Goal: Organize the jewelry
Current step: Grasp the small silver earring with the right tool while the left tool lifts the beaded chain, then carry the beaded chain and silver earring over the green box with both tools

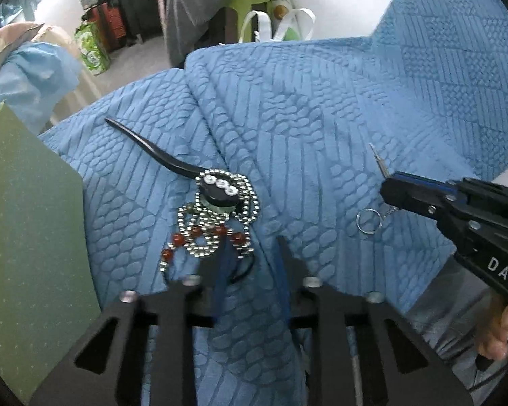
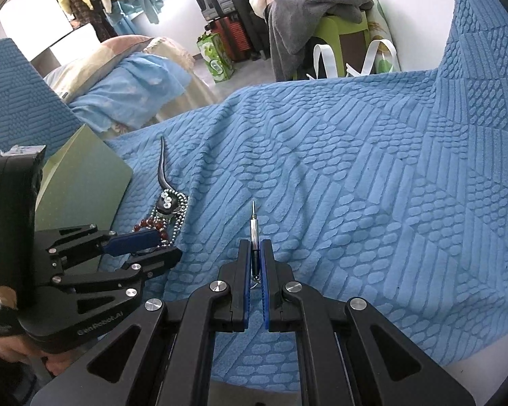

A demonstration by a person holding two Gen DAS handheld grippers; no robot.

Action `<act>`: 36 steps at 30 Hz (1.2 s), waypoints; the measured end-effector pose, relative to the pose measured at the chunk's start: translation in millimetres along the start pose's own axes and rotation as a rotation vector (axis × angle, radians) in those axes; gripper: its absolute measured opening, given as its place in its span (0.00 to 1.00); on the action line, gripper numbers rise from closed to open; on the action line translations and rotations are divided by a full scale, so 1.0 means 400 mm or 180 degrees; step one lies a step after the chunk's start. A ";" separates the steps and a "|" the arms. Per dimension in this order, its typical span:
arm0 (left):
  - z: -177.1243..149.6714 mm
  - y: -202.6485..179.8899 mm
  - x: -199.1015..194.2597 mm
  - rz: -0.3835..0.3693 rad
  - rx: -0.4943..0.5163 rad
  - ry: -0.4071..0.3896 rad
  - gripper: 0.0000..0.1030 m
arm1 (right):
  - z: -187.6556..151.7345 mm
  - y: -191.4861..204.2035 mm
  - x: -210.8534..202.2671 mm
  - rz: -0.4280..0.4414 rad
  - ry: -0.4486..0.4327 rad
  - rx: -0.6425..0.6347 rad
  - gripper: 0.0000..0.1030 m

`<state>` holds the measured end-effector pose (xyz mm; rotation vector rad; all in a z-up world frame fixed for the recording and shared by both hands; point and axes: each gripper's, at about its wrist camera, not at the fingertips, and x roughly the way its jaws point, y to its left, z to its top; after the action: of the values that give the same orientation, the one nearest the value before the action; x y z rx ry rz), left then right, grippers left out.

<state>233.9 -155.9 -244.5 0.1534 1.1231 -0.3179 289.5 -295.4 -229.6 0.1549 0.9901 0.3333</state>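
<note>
right gripper pinches a small metal charm above the blanket

the right gripper [image 2: 254, 253] has its blue pads pressed onto a slim silver pin charm [image 2: 253, 226], tip pointing forward — its key ring [image 1: 368, 221] dangles below. the left gripper [image 1: 254, 257] hangs with fingers spread just above a heap of jewelry: a silver ball chain [image 1: 216, 216], red beads [image 1: 199, 233] and a black hair stick [image 1: 152, 150], all lying on the blue blanket [image 1: 321, 118] beside a green box [image 1: 27, 220].

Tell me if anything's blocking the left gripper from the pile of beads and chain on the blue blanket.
Nothing visible does. The left gripper is open just short of the bead and chain pile. The right gripper, shut on a small metal tool, is well off to the side.
</note>
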 end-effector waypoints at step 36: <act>0.063 0.248 -0.531 -0.0399 -0.0885 -0.0892 0.03 | 0.182 0.245 -0.339 -0.0028 -0.0702 -0.0134 0.04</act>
<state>204.2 -32.6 -45.7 -0.2033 0.8891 -0.2814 262.3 -248.7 -55.3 0.1459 0.7650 0.3214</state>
